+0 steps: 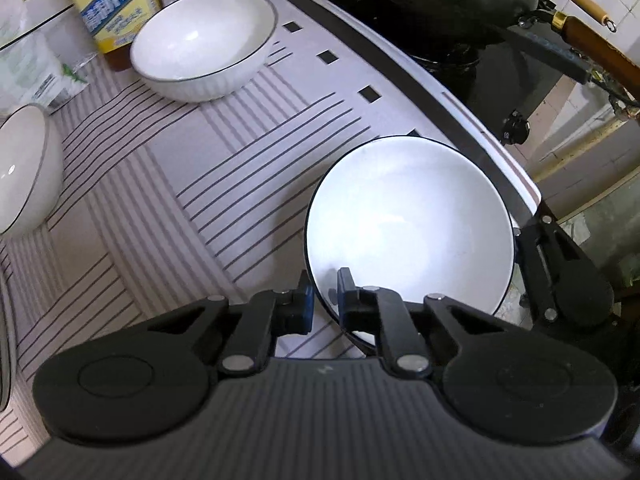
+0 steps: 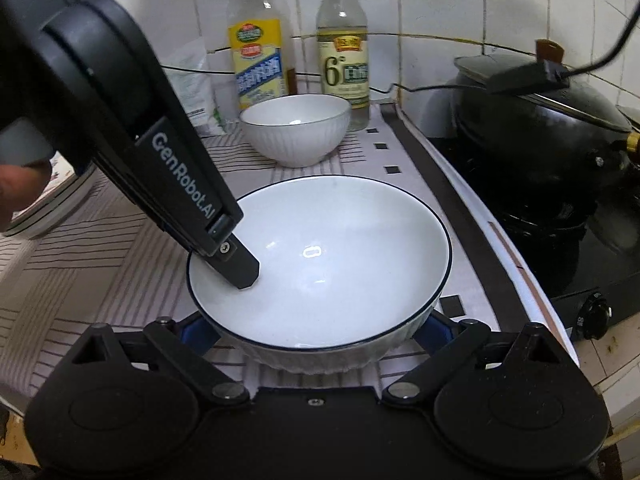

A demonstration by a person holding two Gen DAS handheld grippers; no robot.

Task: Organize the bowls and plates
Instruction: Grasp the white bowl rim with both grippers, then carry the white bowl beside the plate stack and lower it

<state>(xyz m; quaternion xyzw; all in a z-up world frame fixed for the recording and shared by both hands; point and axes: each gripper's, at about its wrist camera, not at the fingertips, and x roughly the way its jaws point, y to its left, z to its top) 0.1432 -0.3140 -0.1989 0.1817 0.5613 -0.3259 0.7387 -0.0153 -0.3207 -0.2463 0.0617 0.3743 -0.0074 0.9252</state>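
Left wrist view has your left gripper [image 1: 325, 294] pinched tight on the near bowl's [image 1: 408, 224] rim by the counter's stove-side edge, right gripper [image 2: 316, 330] spread wide around it untouching, far bowl [image 1: 202, 44] unstacked, so you're barely started

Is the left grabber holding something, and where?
Yes. The left gripper pinches the near white bowl by its rim, one finger inside, one outside.

White tiled wall [image 2: 440, 0] (dark grout lines) behind a striped-cloth counter [image 1: 168, 184], black stove [image 2: 580, 264] alongside
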